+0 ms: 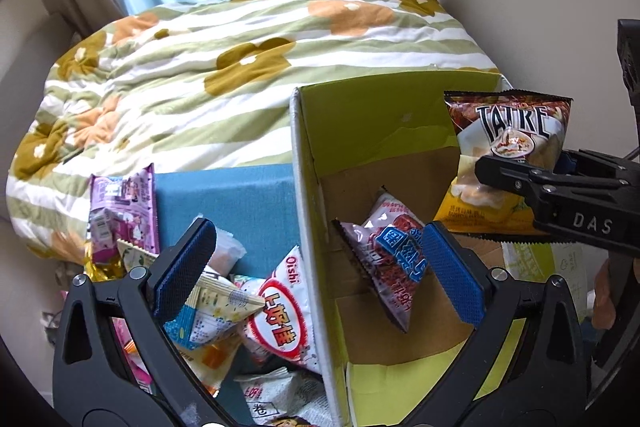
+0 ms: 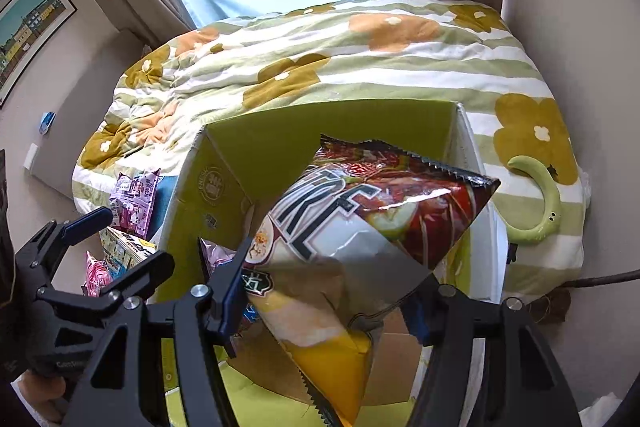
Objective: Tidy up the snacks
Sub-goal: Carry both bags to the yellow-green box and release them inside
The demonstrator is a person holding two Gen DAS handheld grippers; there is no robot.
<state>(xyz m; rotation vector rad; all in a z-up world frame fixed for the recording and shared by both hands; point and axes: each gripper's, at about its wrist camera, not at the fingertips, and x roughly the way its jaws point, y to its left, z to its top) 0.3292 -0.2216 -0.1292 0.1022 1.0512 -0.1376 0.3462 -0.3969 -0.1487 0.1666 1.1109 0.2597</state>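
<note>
Glossy foil chip bag (image 2: 360, 227); matt cardboard box (image 1: 360, 123), green-printed inside; soft quilted cloth bed cover (image 1: 192, 67); matt black plastic gripper (image 1: 316, 267) with textured blue pads (image 1: 452, 275).

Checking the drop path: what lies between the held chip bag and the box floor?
Nothing: under the chip bag the box floor is bare cardboard, seen in the left wrist view.

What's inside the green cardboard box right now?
Inside the box, one red-and-blue snack packet lies on the brown bottom flaps. The right gripper holds a chip bag above it, hiding part of the floor in the right wrist view.
</note>
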